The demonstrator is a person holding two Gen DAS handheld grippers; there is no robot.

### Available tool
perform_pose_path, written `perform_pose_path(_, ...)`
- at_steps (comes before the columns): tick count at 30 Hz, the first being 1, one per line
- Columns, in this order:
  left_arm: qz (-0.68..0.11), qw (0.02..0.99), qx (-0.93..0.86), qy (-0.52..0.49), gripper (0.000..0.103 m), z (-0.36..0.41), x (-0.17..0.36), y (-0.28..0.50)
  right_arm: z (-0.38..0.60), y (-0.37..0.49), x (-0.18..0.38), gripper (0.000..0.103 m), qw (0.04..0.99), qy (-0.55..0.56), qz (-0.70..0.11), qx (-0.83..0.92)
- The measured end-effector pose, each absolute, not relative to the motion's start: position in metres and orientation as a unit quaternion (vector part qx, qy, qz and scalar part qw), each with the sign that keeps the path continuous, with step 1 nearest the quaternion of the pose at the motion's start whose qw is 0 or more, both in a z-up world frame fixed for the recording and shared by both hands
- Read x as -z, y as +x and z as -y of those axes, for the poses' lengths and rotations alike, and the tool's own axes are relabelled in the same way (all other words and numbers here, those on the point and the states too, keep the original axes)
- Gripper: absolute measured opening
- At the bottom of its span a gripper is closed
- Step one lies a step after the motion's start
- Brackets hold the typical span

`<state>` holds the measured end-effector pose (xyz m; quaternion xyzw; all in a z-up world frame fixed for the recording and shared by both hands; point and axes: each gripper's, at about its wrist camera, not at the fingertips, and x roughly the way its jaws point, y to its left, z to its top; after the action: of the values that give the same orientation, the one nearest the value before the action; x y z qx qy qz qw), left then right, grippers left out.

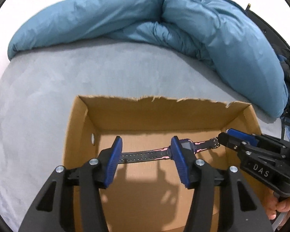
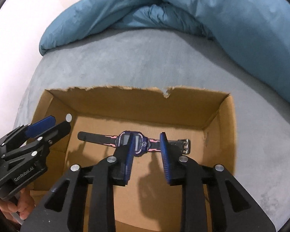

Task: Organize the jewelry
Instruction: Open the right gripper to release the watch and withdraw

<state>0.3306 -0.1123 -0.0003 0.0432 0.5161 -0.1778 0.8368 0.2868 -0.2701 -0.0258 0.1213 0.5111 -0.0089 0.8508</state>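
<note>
A purple and pink wristwatch (image 2: 134, 142) with a black strap lies flat and stretched out on the floor of an open cardboard box (image 2: 137, 100). It also shows in the left wrist view (image 1: 185, 146), partly behind a finger. My left gripper (image 1: 147, 150) is open above the strap's long end, over the box. My right gripper (image 2: 147, 147) is open just above the watch, between its face and the silver buckle (image 2: 186, 146). Neither gripper holds anything. The right gripper also shows in the left wrist view (image 1: 225, 138), near the strap's buckle end.
The box (image 1: 125, 106) has a torn far rim and sits on a grey bed sheet (image 1: 87, 73). A rolled blue duvet (image 1: 164, 19) lies behind it and curves down the right side. A white wall stands at the left.
</note>
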Motion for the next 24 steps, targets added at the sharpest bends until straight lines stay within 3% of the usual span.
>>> perform_pose_path(7,-0.448,0.871,0.202,0.020,0.051,0.085,-0.044,0.287,0.274,0.244,-0.020,0.028,0.889,0.128,-0.439,-0.014)
perform_pose_path(13,-0.376,0.898,0.228,0.022,0.052,0.041,-0.083,0.214,0.267,0.149,-0.062,0.028,0.928,0.117,-0.348,-0.064)
perform_pose_path(19,-0.358,0.904,0.232,0.020,0.052,0.002,-0.071,0.147,0.253,0.076,-0.051,0.028,0.928,0.141,-0.326,-0.108)
perform_pose_path(24,-0.357,0.903,0.235,0.031,0.052,-0.011,-0.037,0.101,0.225,0.046,-0.009,0.028,0.922,0.131,-0.344,-0.123)
